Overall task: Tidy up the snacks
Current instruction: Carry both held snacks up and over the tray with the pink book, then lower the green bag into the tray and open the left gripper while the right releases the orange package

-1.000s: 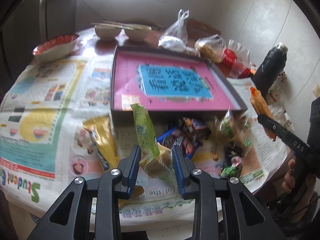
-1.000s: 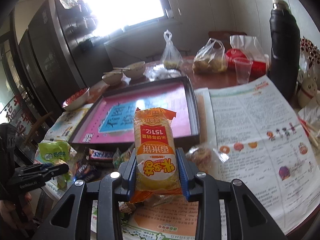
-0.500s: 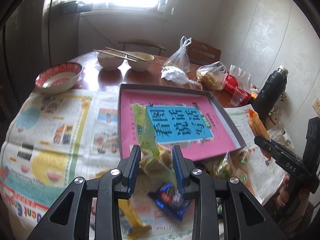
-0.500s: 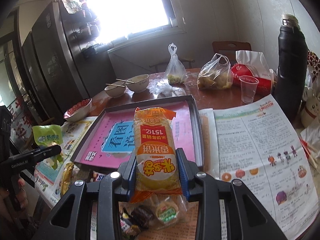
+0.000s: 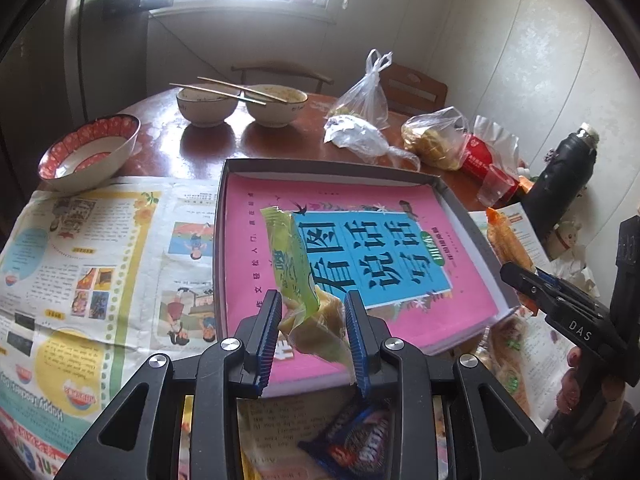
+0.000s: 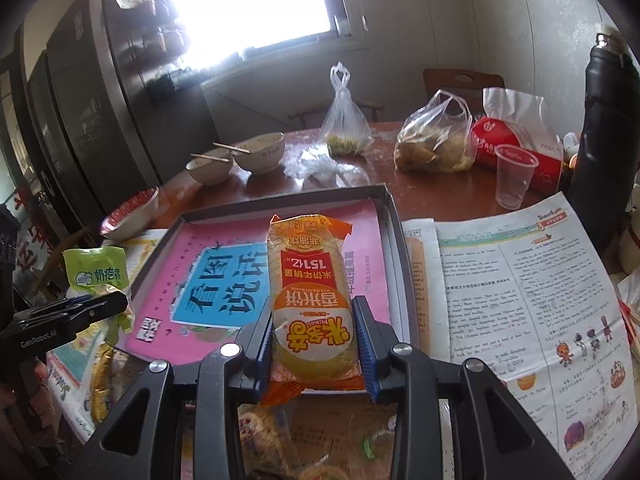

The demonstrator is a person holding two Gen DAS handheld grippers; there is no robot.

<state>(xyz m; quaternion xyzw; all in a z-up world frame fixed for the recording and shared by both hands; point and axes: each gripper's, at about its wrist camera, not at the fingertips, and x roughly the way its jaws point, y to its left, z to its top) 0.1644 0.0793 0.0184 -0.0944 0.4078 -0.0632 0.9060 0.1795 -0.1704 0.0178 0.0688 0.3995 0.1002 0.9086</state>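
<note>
A shallow grey tray (image 5: 460, 204) fills the centre of both views, its raised rim framing a pink-and-blue booklet (image 5: 360, 248) that covers the whole floor. The left gripper (image 5: 312, 328) is clamped on a green snack packet (image 5: 296, 276), raised over the tray's near left corner; the right gripper (image 6: 316, 340) grips an orange rice-cracker pack (image 6: 308, 292) over the tray's near edge. Newspaper (image 5: 88, 256) spreads flat at the left of the left-wrist frame, the widest bare stretch (more sheets lie at the right of the right-wrist frame). Loose snacks, among them a blue wrapper (image 5: 356, 440), crowd the bottom edge below the tray. Along the upper part of the frame, dark tabletop carries a red-rimmed bowl (image 5: 88, 152), two pale bowls (image 5: 240, 106) bridged by chopsticks, knotted plastic bags (image 5: 364, 96) with food inside, a clear cup (image 6: 514, 176) that looks empty, and a black flask (image 5: 564, 176) at the right.
</note>
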